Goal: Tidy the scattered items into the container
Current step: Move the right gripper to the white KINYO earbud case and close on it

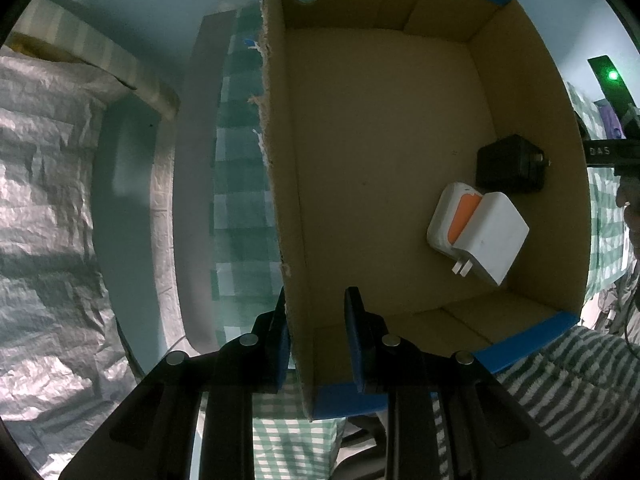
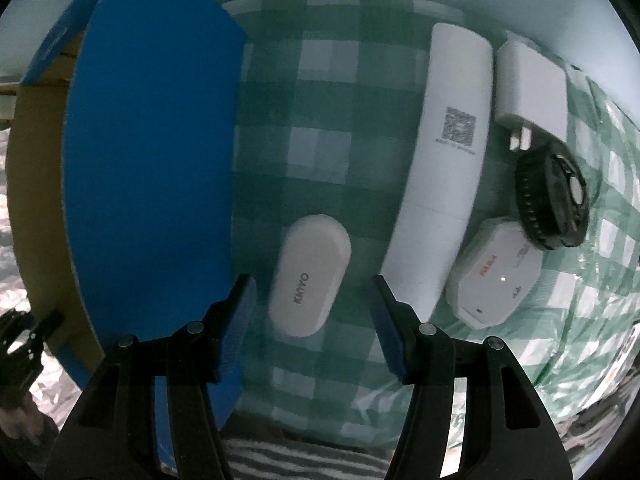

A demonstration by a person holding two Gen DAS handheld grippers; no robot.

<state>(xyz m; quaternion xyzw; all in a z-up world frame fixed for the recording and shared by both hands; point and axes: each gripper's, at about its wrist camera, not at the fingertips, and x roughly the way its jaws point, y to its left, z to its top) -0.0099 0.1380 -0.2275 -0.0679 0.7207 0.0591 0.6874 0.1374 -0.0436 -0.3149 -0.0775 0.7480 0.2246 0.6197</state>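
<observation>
Two risks we see: right hand-held gripper (image 2: 312, 312), spread astride white oval device (image 2: 308, 276), may slip; left hand-held gripper (image 1: 316, 336), pinching box (image 1: 280, 200) wall, may tip it.

Black charger (image 1: 510, 164) partly behind white adapter (image 1: 492, 240)

both wrist views look down, sharing the box (image 1: 384, 184).

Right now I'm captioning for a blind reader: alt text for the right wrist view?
Open right gripper fingers straddle a white oval charger on green checked cloth, beside a blue-sided cardboard box. Four more gadgets lie to the right.
</observation>
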